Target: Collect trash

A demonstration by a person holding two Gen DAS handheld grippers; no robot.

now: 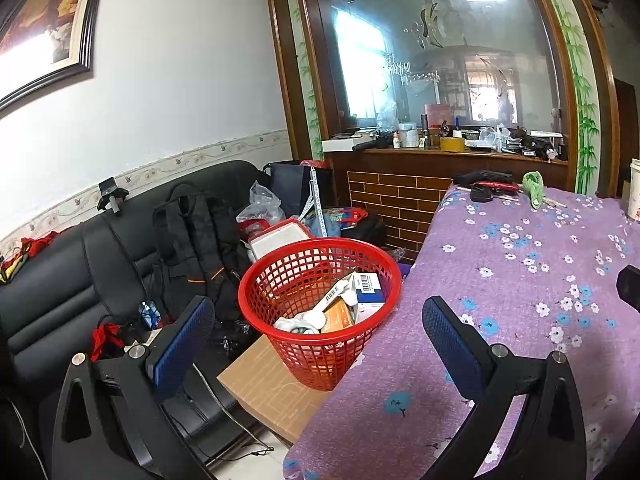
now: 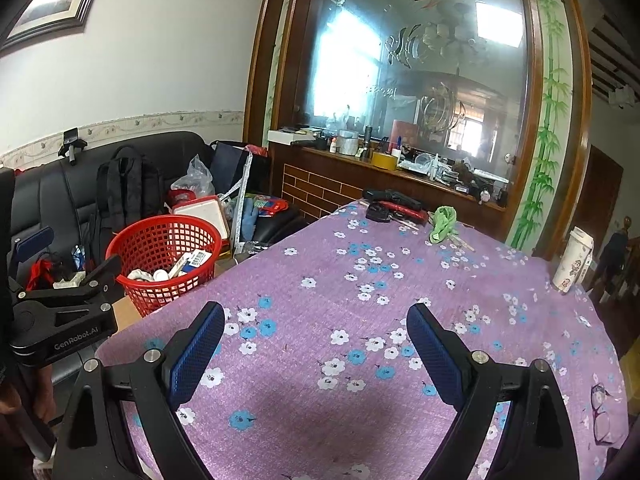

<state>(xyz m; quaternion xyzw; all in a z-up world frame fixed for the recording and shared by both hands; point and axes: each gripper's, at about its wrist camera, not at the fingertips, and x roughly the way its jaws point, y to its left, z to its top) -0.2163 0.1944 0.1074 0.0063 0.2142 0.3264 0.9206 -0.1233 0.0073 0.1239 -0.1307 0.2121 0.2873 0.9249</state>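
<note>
The red plastic lattice basket (image 1: 320, 312) stands on a cardboard box just beside the edge of the surface covered in purple flowered cloth (image 2: 360, 300), and already holds cartons and crumpled white paper. The left gripper (image 1: 316, 344) hangs near the basket with fingers spread and empty; the right gripper (image 2: 316, 352), also spread, hovers over bare cloth. The step looks like searching for more trash. The crumpled green cloth (image 2: 442, 224), well beyond the basket, may be next, needing a long reach.
</note>
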